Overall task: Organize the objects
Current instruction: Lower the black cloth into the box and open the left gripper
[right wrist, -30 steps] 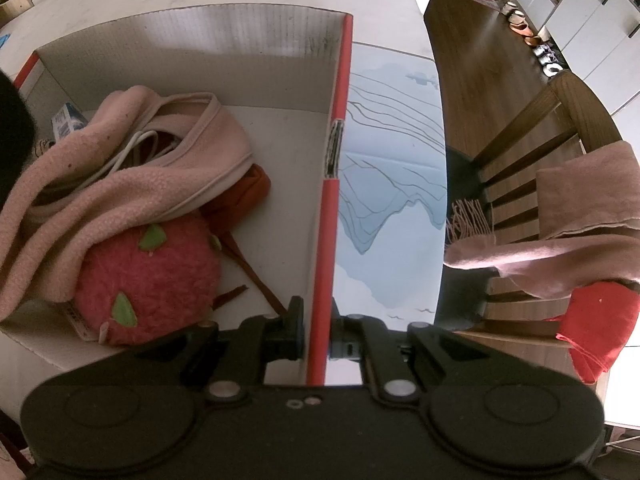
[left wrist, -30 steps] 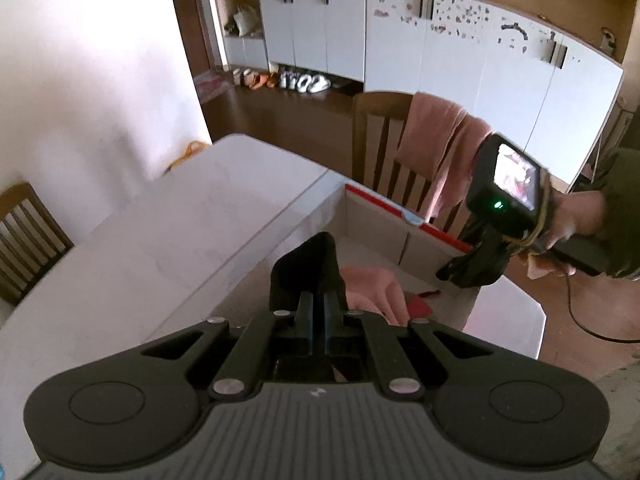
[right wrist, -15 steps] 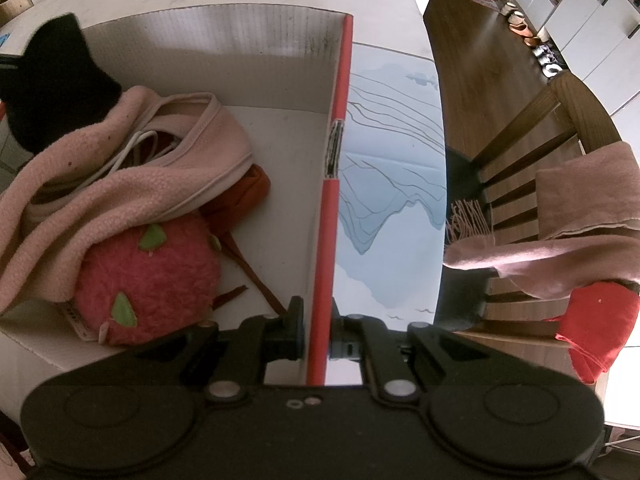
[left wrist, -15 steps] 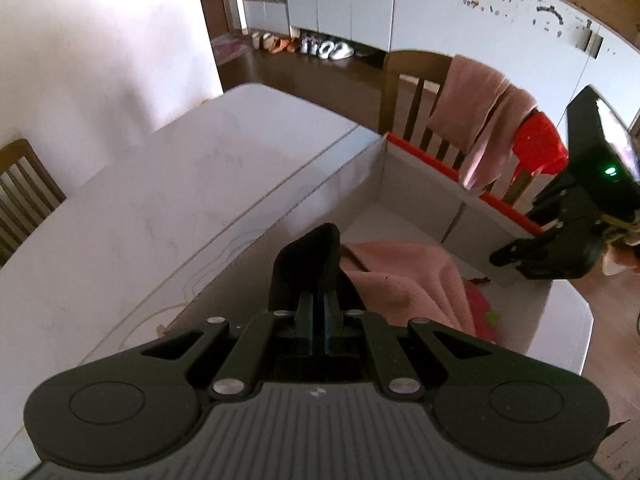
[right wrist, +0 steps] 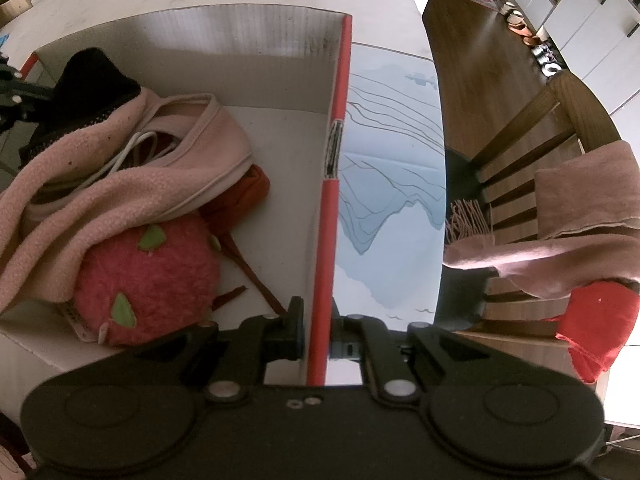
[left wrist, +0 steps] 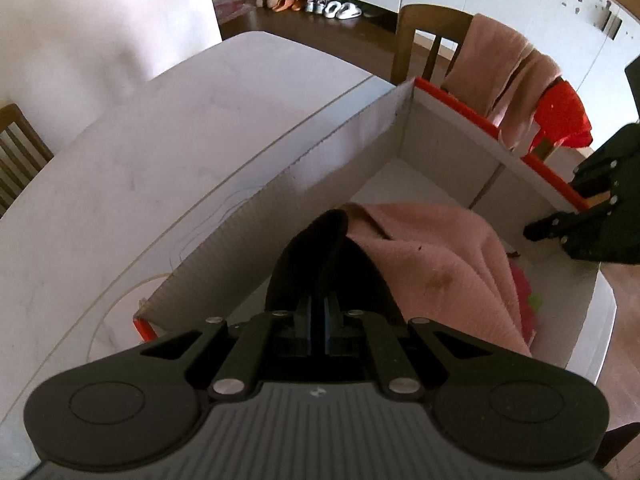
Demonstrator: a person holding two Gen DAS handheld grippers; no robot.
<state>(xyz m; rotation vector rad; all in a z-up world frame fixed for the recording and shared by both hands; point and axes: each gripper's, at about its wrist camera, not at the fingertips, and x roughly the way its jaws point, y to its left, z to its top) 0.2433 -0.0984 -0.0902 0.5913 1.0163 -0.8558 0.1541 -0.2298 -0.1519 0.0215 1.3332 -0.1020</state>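
Sock, black, pinched in left claw over box; right claw clamped on box wall.

box: open cardboard carton with white corrugated walls and a red top edge, standing on the table; its far corner shows in the left wrist view.
black cloth: dark soft piece, folded, raised over the box's near end, its lower part touching the pink garment; also seen at the box's left end.
pink garment: fleece, crumpled, with a white cord in its opening, lying across the box floor and partly over the plush.
plush: round, pink-red, fuzzy, with green patches, at the near wall.
orange pouch: half hidden under the garment, brown straps trailing toward the near wall.
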